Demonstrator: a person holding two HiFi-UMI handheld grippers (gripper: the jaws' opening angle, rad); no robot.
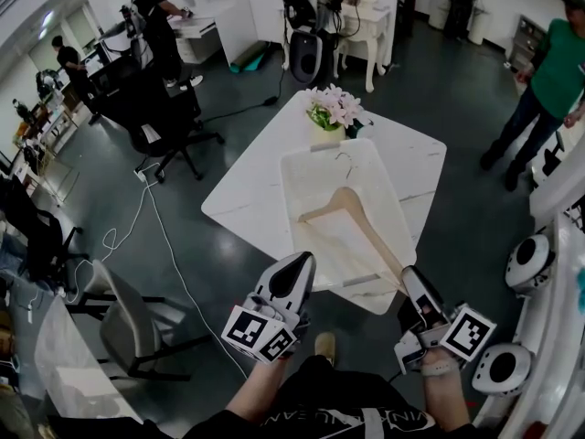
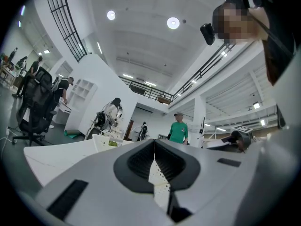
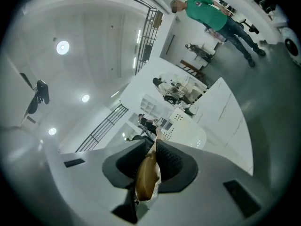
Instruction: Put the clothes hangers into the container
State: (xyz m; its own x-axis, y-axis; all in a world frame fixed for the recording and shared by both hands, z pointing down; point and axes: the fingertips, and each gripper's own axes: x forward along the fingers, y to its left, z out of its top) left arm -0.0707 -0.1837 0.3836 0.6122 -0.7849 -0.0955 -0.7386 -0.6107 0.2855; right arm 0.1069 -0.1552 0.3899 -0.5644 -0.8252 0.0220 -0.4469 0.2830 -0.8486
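Note:
A white plastic container stands on the white marble table. A wooden clothes hanger lies slanted inside it, its metal hook toward the far end. My right gripper is at the container's near right corner, shut on the hanger's near arm; in the right gripper view the wooden end sits clamped between the jaws of the right gripper. My left gripper hovers at the container's near edge. It is shut with nothing in it, as the left gripper view shows.
A vase of pink flowers stands just beyond the container. A person in a green top stands at the right. Office chairs and a grey chair are on the left, with floor cables. White round machines sit close at right.

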